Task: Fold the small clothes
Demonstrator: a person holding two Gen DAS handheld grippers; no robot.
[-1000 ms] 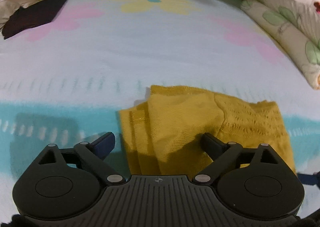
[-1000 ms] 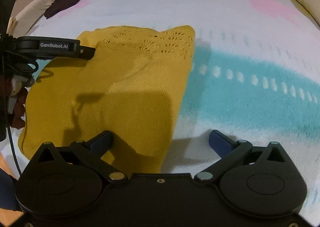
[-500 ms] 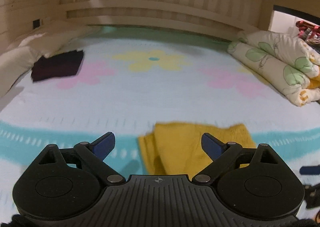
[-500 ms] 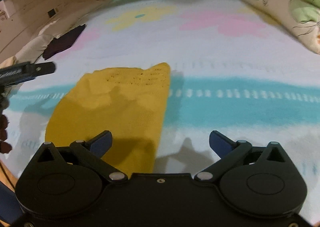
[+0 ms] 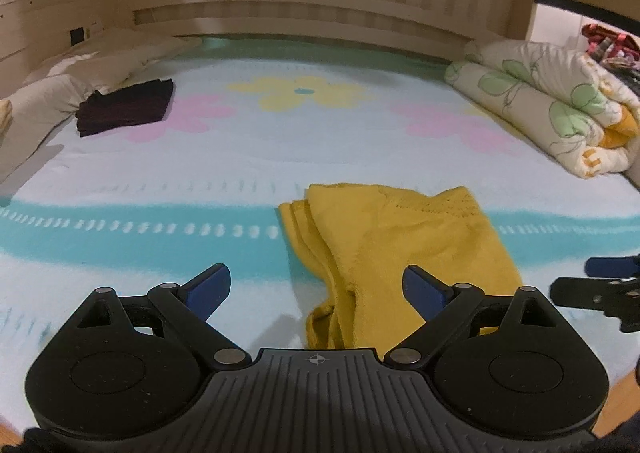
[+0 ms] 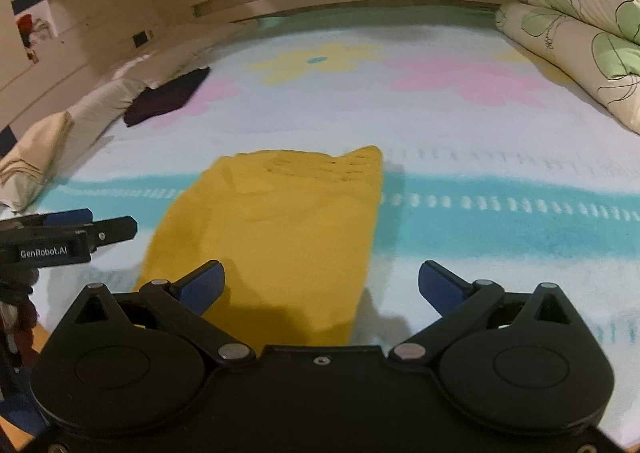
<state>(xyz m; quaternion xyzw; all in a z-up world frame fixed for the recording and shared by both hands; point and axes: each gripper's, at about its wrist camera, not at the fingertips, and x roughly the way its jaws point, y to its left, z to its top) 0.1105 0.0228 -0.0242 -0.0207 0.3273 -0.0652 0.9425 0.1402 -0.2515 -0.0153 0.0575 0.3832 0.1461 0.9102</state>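
A folded mustard-yellow knit garment (image 5: 396,245) lies flat on the flowered bed sheet (image 5: 160,181), near the front edge. It also shows in the right wrist view (image 6: 280,229). My left gripper (image 5: 316,289) is open and empty, held back from and above the garment's near left part. My right gripper (image 6: 320,285) is open and empty, back from the garment's near right edge. The right gripper shows at the right edge of the left wrist view (image 5: 600,289). The left gripper shows at the left of the right wrist view (image 6: 68,237).
A folded dark garment (image 5: 126,107) lies at the far left of the bed, also in the right wrist view (image 6: 168,97). White pillows (image 5: 52,93) are beside it. A rolled floral quilt (image 5: 552,109) lies along the right side. A wooden headboard (image 5: 304,13) closes the far end.
Both grippers have lifted up and drawn back from the yellow garment. One second ago they were low over it. The garment lies folded as before.
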